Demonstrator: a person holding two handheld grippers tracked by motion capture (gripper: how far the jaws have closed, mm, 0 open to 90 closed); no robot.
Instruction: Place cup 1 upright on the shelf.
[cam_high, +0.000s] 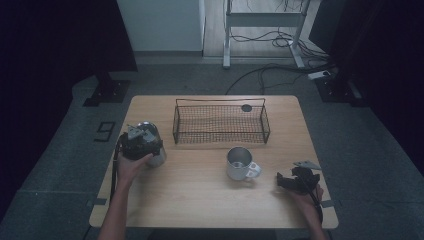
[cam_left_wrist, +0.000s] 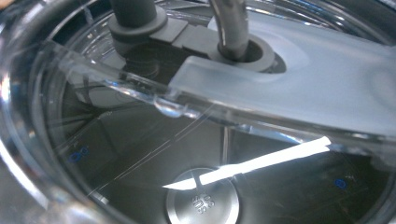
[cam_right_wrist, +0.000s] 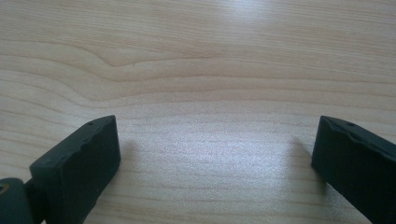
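Left claw (cam_high: 141, 142): on the steel pot (cam_high: 152, 145) at the left of the frame; its jaws are hidden, so I cannot tell if they are apart or clamped.
Pot (cam_left_wrist: 201, 186): close-up through a clear lid (cam_left_wrist: 299, 93).
Right claw (cam_high: 292, 181): lower right, jaws apart over bare desk (cam_right_wrist: 201, 70).
Mug (cam_high: 240, 163): centre, upright.
Basket (cam_high: 220, 123): just above the mug.

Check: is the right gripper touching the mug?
Apart. The high view shows bare table between the right gripper and the mug; the right gripper view shows open jaws over wood.
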